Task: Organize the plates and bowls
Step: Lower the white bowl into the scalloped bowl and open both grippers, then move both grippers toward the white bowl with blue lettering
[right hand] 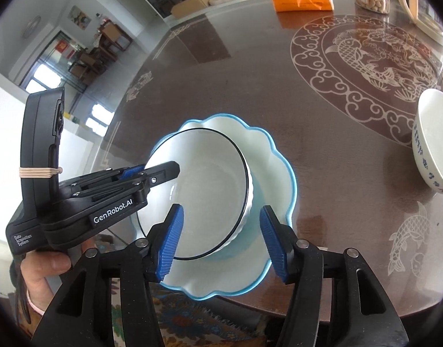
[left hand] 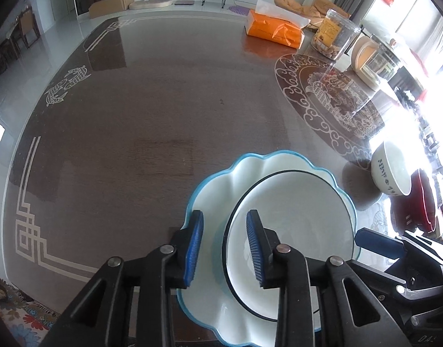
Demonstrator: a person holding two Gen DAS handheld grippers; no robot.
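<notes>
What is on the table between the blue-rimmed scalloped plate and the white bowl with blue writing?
Nothing: in the right wrist view only bare dark table lies between the blue-rimmed scalloped plate and the white bowl with blue writing.

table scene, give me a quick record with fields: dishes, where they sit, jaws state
stack: black-rimmed bowl sits in blue-edged scalloped plate
stack place: near table edge
loose dish: white bowl with blue writing, alone on the table
left gripper: jaws open, straddling the black-rimmed bowl's rim, pads off it
right gripper: jaws open, either side of the same bowl's rim
background: orange tissue pack, clear jar
</notes>
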